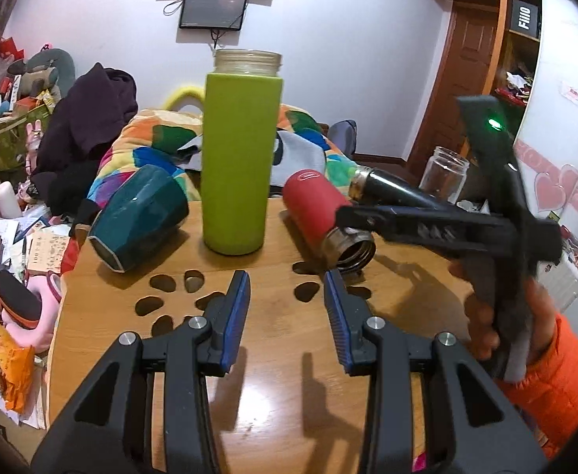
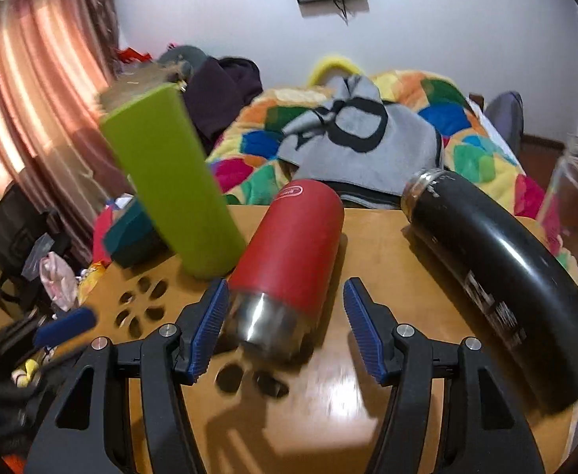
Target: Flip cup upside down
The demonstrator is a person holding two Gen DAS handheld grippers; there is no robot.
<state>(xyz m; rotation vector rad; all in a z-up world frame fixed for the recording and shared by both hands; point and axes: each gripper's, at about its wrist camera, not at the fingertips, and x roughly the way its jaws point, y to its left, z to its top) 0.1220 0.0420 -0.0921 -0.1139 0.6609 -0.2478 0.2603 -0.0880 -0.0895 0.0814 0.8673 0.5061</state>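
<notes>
A red cup [image 2: 293, 252] lies on its side on the wooden table [image 2: 368, 395], its steel mouth toward the right wrist camera. My right gripper [image 2: 285, 331] is open, its blue pads on either side of the cup's mouth end, not closed on it. In the left wrist view the red cup [image 1: 312, 209] lies right of centre with the right gripper's finger [image 1: 407, 217] over its mouth. My left gripper [image 1: 287, 316] is open and empty above the table, in front of the upright green bottle [image 1: 241, 154].
A dark teal cup [image 1: 139, 217] lies on its side at the left. A black flask [image 2: 498, 268] lies at the right, beside a clear glass jar [image 1: 445, 173]. The table has flower-shaped cut-outs [image 1: 170, 300]. A bed with a colourful quilt [image 2: 368, 138] stands behind; clutter lies on the floor at left.
</notes>
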